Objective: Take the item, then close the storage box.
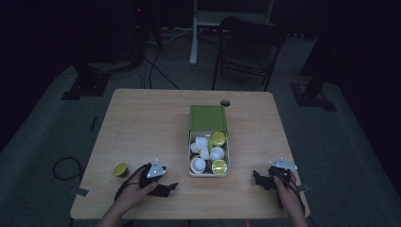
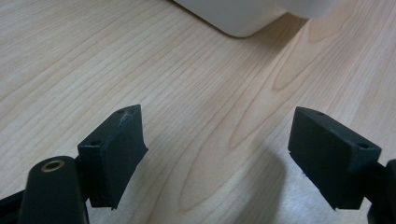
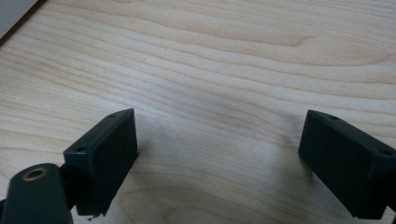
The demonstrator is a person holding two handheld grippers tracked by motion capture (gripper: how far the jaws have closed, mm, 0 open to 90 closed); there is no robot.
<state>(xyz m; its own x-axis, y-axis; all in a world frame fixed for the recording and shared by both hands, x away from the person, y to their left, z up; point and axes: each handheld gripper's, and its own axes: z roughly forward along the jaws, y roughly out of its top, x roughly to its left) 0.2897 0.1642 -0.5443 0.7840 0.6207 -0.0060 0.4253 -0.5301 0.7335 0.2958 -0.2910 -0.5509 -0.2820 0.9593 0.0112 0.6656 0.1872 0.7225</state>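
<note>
Dark room, wood table (image 1: 142, 118). High view: box (image 1: 208, 173) of pods mid-table, lid flipped back, long axis running away from person. One green pod (image 1: 120, 169) sits apart by left gripper (image 1: 166, 187), prob taken out. Left gripper view: jaws apart, nothing between, box corner (image 2: 243, 18) ahead. Right gripper view: right gripper (image 3: 219, 154) open too, empty, parked on bare wood.

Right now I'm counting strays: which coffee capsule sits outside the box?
The yellow-green capsule alone on the bare table, just left of the left claw; all others lie inside the box.
</note>
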